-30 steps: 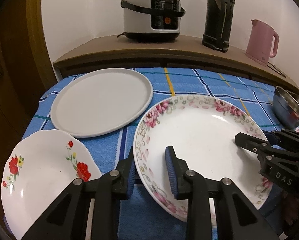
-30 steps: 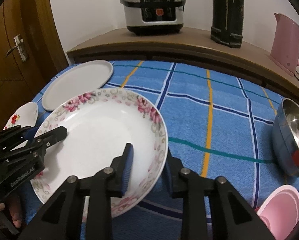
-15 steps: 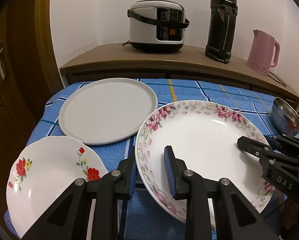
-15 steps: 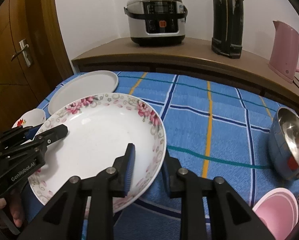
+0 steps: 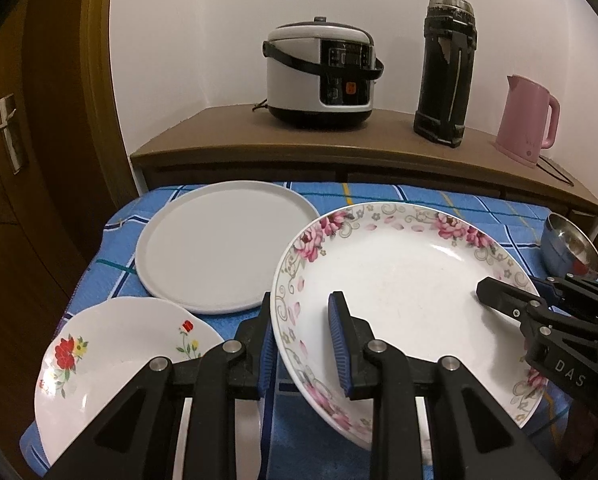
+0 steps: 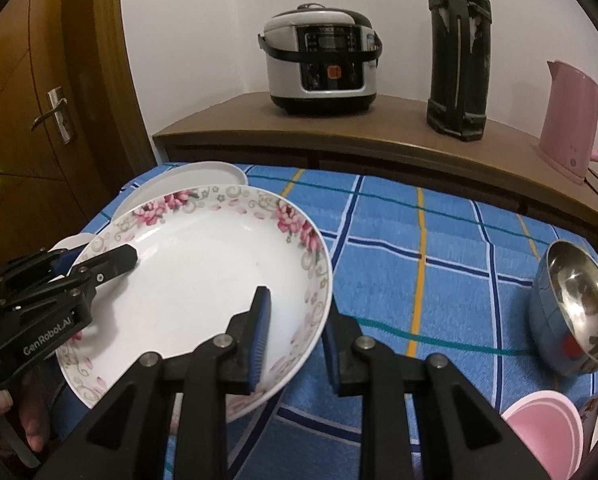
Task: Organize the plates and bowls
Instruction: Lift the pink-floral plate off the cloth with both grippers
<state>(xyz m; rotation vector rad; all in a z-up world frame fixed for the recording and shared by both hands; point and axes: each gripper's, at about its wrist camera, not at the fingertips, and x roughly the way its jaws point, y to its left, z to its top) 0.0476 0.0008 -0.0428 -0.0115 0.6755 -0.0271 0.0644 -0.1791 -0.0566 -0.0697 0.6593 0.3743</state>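
Large deep plate [image 5: 411, 288]: white, rim banded with pink roses and grey-gold scrollwork; flat plate [image 5: 223, 248] at the table's far left corner: plain pale grey-white; small plate [image 5: 111, 364] at the near left corner: white with red flowers, yellow blooms, green leaves; tablecloth [image 6: 439, 248]: blue, checked in white and navy lines with orange and teal stripes; steel bowl [image 6: 575, 312] at the right edge: silver inside, bluish outside; bowl [image 6: 539, 436] at the near right corner: pink; gripper pads [image 5: 339, 344]: blue on black fingers; kettle [image 5: 527, 124]: pink; rice cooker [image 5: 323, 72]: white and black; flask [image 5: 447, 72]: black.
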